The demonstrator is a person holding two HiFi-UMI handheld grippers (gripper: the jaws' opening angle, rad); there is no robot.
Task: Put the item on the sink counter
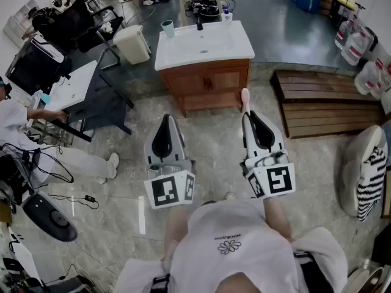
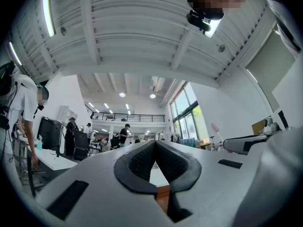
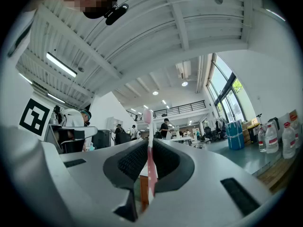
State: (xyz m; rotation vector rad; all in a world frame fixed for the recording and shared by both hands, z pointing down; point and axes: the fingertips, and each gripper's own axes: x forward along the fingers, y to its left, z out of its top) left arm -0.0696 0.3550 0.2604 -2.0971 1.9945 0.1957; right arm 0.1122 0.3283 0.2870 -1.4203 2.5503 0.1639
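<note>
A white sink counter (image 1: 178, 57) on a wooden cabinet (image 1: 208, 82) stands ahead in the head view, some way beyond both grippers. My right gripper (image 1: 246, 113) is shut on a pink toothbrush (image 1: 245, 96), whose head sticks out past the tips toward the cabinet. In the right gripper view the toothbrush (image 3: 149, 148) stands upright, pinched between the dark pads of the right gripper (image 3: 148, 143). My left gripper (image 1: 167, 119) is level with it on the left. Seen in its own view, the left gripper (image 2: 155, 144) has its jaws closed together with nothing in them.
A teal cup (image 1: 167, 28) and a dark faucet (image 1: 199, 24) stand at the counter's back edge. A white bin (image 1: 133, 43) stands left of it, a slatted wooden platform (image 1: 324, 102) to the right. A seated person (image 1: 27, 124) and desks fill the left side.
</note>
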